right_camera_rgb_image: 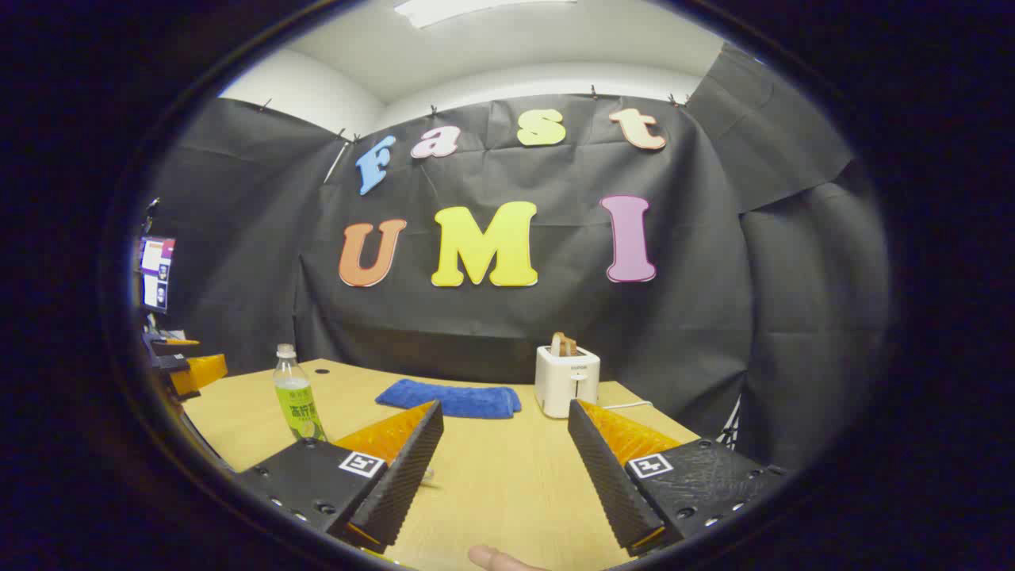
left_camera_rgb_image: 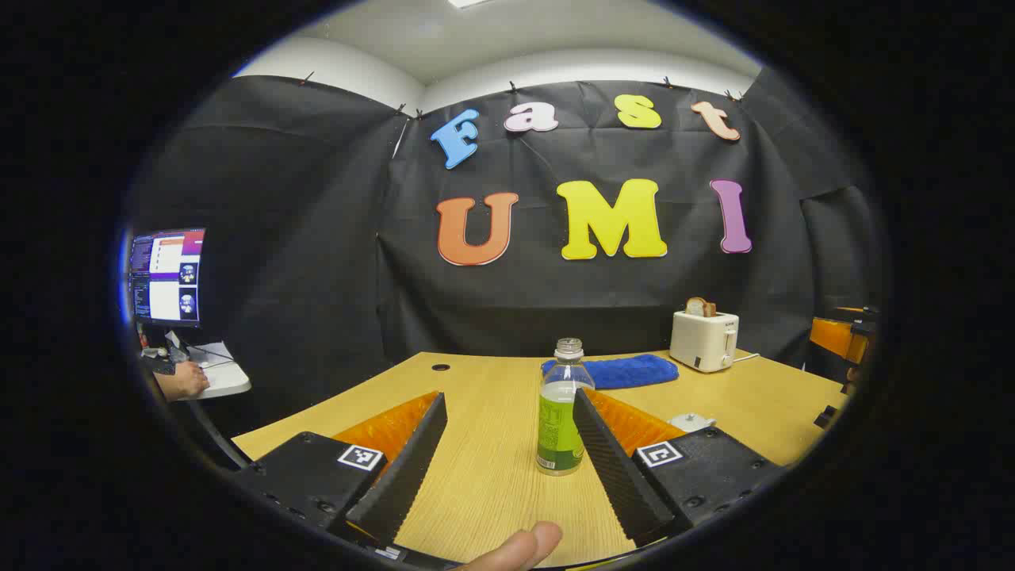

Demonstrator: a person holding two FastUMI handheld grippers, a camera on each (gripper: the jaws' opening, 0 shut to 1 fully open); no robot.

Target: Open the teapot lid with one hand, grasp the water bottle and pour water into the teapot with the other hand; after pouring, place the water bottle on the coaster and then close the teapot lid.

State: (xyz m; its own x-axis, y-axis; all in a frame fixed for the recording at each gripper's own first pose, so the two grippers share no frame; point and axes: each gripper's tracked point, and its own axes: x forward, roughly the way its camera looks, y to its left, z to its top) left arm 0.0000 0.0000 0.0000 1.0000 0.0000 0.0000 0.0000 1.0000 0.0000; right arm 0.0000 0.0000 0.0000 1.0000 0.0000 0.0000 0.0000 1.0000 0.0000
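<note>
An uncapped clear water bottle (left_camera_rgb_image: pixel 561 412) with a green label and some water in it stands upright on the wooden table (left_camera_rgb_image: pixel 492 476). My left gripper (left_camera_rgb_image: pixel 509 395) is open; the bottle stands just inside its right finger's tip, with nothing pressing on it. To the right, behind that finger, the pale knobbed top of the teapot (left_camera_rgb_image: pixel 691 422) peeks out. In the right gripper view the bottle (right_camera_rgb_image: pixel 297 396) stands far left, and my right gripper (right_camera_rgb_image: pixel 505 408) is open over bare table (right_camera_rgb_image: pixel 507 484) with nothing in it.
A white toaster (left_camera_rgb_image: pixel 704 339) with bread in it and a folded blue cloth (left_camera_rgb_image: pixel 618 370) sit at the table's back; both are in the right gripper view too, the toaster (right_camera_rgb_image: pixel 567 379) and the cloth (right_camera_rgb_image: pixel 452 398). A monitor (left_camera_rgb_image: pixel 166 276) and a person's hand (left_camera_rgb_image: pixel 186 381) are far left.
</note>
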